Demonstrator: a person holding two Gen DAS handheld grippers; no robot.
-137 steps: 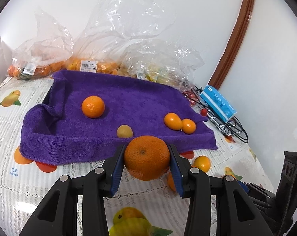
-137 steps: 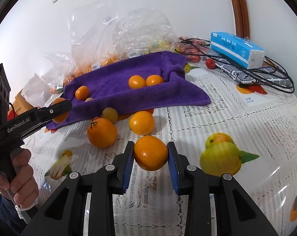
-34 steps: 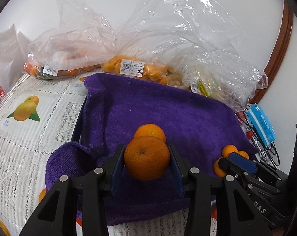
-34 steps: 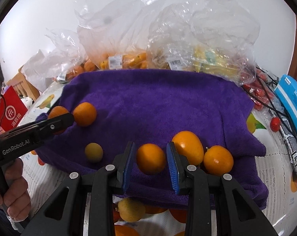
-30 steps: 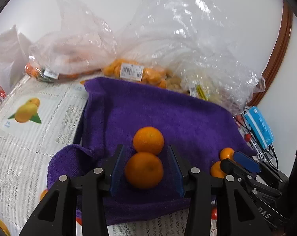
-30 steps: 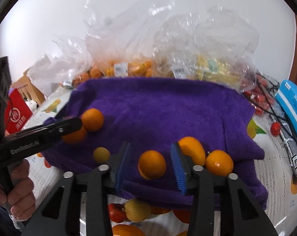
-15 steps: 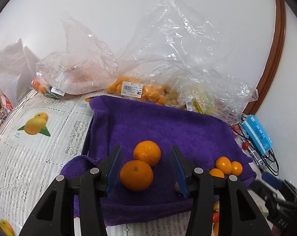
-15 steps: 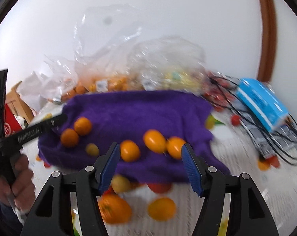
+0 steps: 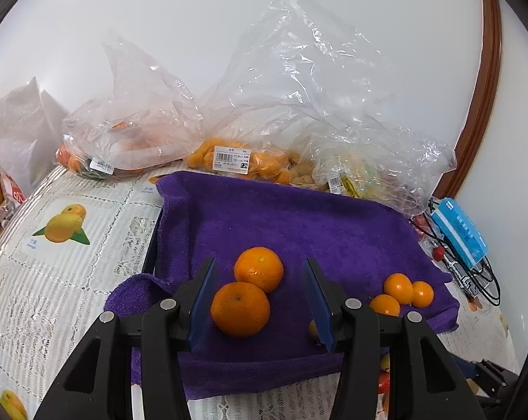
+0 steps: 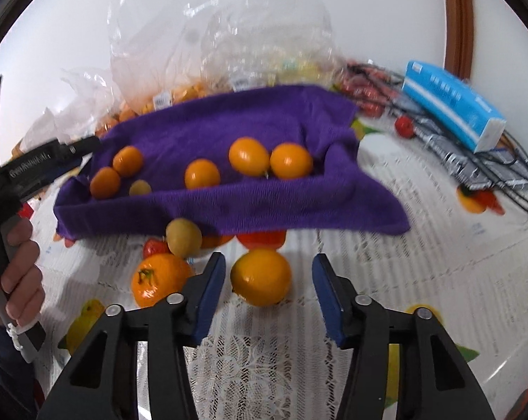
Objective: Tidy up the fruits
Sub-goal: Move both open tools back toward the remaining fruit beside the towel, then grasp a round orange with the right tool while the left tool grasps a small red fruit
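A purple towel (image 9: 299, 217) lies over the tablecloth. My left gripper (image 9: 258, 292) stands open above its near edge, with two oranges (image 9: 240, 308) (image 9: 258, 269) resting on the towel between and just beyond the fingers, touched by neither pad. Three smaller oranges (image 9: 397, 287) sit at the towel's right. My right gripper (image 10: 267, 280) hovers off the towel, its jaws closing around a yellow-orange fruit (image 10: 260, 276) on the tablecloth; the pads stand clear of it. A person's hand (image 10: 15, 262) holds the left gripper (image 10: 85, 147) at the towel's left end.
Beside the right gripper lie a stemmed orange (image 10: 159, 280), a yellowish fruit (image 10: 183, 238) and a red one (image 10: 153, 246). Clear plastic bags of fruit (image 9: 229, 161) line the wall. A blue box (image 10: 453, 105), cables (image 10: 491, 164) and a cherry tomato (image 10: 404, 124) sit right.
The left gripper let go of its orange beside another on the towel and drew back. The right gripper released a small orange on the towel and swung back over the loose fruit.
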